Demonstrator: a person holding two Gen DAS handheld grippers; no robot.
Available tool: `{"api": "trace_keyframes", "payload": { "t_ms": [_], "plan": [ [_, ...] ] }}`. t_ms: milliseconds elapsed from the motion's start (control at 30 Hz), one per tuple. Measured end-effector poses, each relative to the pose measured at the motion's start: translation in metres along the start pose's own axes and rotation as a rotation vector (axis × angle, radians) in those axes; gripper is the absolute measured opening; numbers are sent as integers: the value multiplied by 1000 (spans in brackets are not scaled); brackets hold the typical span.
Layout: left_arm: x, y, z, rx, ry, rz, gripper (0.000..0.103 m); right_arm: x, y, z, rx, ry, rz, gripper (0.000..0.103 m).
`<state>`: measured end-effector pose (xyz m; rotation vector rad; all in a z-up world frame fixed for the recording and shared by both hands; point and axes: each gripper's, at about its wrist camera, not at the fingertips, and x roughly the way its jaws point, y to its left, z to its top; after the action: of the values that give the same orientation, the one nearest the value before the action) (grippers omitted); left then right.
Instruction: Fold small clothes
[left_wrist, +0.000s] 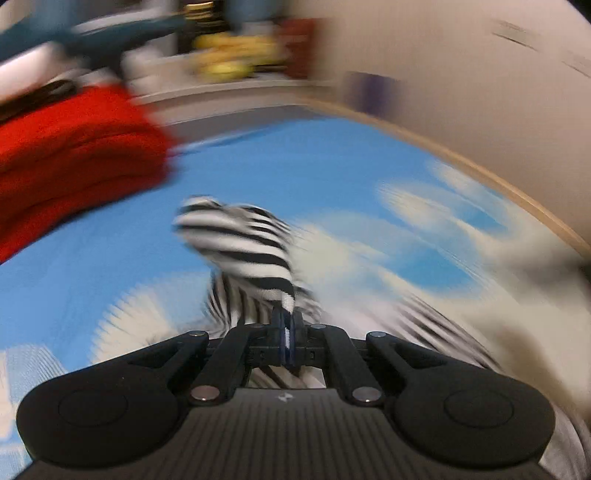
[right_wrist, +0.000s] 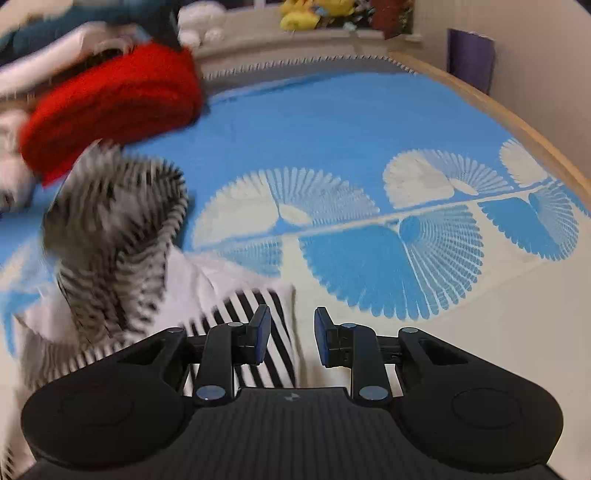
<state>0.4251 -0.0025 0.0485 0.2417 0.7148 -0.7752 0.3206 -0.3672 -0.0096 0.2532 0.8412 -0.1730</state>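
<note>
**Left gripper pinching the striped top**

Left gripper (left_wrist: 287, 325) has its jaws fully closed on a fold of the black-and-white striped garment (left_wrist: 243, 243), lifting it off the blue patterned bedspread (right_wrist: 332, 122). Right gripper (right_wrist: 291, 332) sits partly open, nothing between its pads, just above the garment's edge. Red folded blanket (right_wrist: 114, 107) behind.

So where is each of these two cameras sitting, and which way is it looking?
Left wrist: sits on the left hand-held gripper, looking along its fingers, shut on the striped garment, over the blue mat.
Right wrist: sits on the right hand-held gripper, open above the same garment.
Both share the garment, mat and red cloth; no hand shows.
</note>
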Motion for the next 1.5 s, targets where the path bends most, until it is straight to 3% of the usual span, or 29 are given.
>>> {"api": "trace_keyframes", "payload": {
  "t_ms": [100, 167, 200, 300, 367, 433, 600, 700, 800, 833, 867, 900, 933, 1067, 1100, 1167, 1233, 1300, 1333, 1400, 1433, 1467, 1500],
  "plan": [
    [-66, -66, -72, 81, 160, -114, 11, -19, -1, 5, 29, -52, 41, 28],
    [-97, -78, -97, 6, 184, -132, 32, -26, -1, 5, 59, -57, 92, 35],
    [-110, -76, -102, -68, 164, -120, 36, -28, 0, 3, 76, -46, 131, 39],
    [-126, -51, -107, -354, 103, 24, 38, -28, 4, -5, 144, 7, 230, 42],
    [-120, -23, -120, -602, 66, 110, 38, -24, 9, -13, 175, 50, 267, 42],
    [-96, 0, -129, -837, 136, 154, 38, -16, 18, -21, 173, 93, 265, 42],
    [-56, 21, -144, -1063, 192, 66, 38, 10, 32, -41, 190, 213, 228, 43],
    [-33, 11, -144, -1095, 244, 55, 44, 29, 35, -52, 241, 279, 231, 43],
    [-13, 2, -153, -1114, 284, 40, 42, 44, 41, -58, 279, 329, 244, 43],
    [-13, 2, -152, -1117, 272, 50, 16, 47, 45, -60, 272, 341, 254, 42],
    [-14, 3, -149, -1112, 246, 64, 0, 48, 50, -60, 255, 345, 269, 33],
    [-15, 6, -144, -1095, 210, 73, 0, 47, 55, -58, 239, 331, 284, 7],
    [-27, 9, -134, -1065, 145, 89, 0, 43, 56, -56, 238, 305, 296, 2],
    [-84, 22, -104, -970, -101, 121, 0, -8, 39, -26, 328, 85, 487, 1],
    [-95, 27, -103, -962, -124, 129, 0, -22, 33, -21, 321, 29, 527, 1],
    [-98, 33, -111, -994, -81, 125, 0, -32, 21, -25, 323, 3, 546, 1],
    [-83, 34, -129, -1061, 16, 61, 7, -17, 15, -38, 325, 139, 467, 1],
    [-63, 31, -140, -1091, 123, 11, 35, 8, 14, -62, 271, 356, 321, 2],
    [-53, 26, -142, -1080, 173, 6, 55, 16, 11, -71, 271, 410, 279, 3],
    [-36, 16, -145, -1050, 231, 19, 57, 19, 7, -76, 281, 410, 222, 7],
    [-28, 14, -147, -1058, 247, 17, 57, 14, 7, -71, 274, 358, 235, 8],
    [-18, 11, -150, -1080, 265, 3, 57, 8, 7, -64, 263, 304, 254, 17],
    [-11, 9, -152, -1096, 272, -10, 56, 4, 9, -61, 244, 265, 262, 38]
  ]
}}
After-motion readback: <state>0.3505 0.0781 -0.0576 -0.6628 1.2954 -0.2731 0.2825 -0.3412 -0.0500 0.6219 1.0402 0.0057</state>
